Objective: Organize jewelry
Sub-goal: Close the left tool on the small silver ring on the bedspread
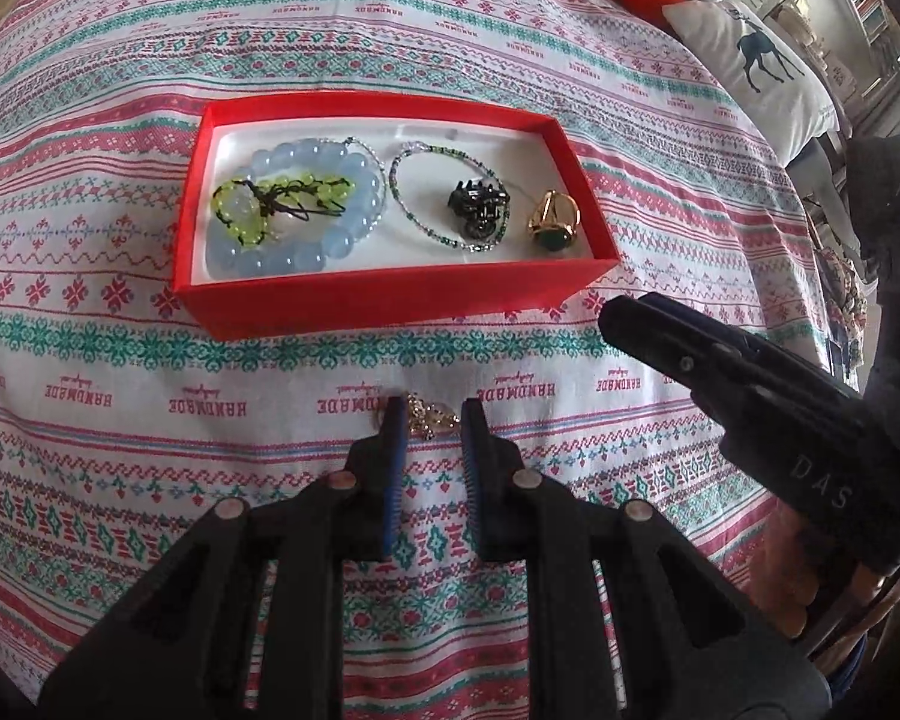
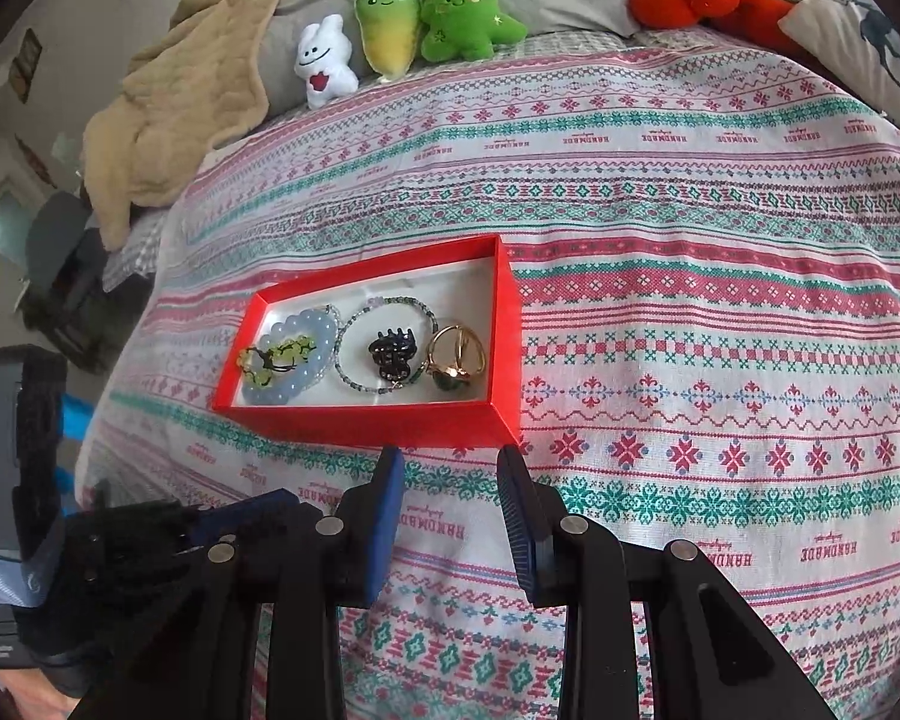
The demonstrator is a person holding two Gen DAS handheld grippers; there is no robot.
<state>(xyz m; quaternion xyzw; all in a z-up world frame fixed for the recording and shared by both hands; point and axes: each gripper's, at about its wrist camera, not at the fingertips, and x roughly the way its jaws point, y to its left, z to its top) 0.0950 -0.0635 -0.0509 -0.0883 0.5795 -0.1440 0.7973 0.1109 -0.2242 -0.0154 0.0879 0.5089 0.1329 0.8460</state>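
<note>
Woven bedspread (image 1: 150, 60): white cloth with pink and teal bands, covers the bed.
Red box (image 1: 390, 294): on the bedspread, holds bead bracelets, a hair claw, a gold ring (image 1: 553, 221).
Left gripper (image 1: 432, 420): fingers narrow, set either side of a small gold trinket (image 1: 429, 417); grip uncertain.
Right gripper (image 2: 453, 468): fingers parted, empty.
Room: plush toys (image 2: 414, 24), pillows, beige blanket (image 2: 174, 108).
</note>
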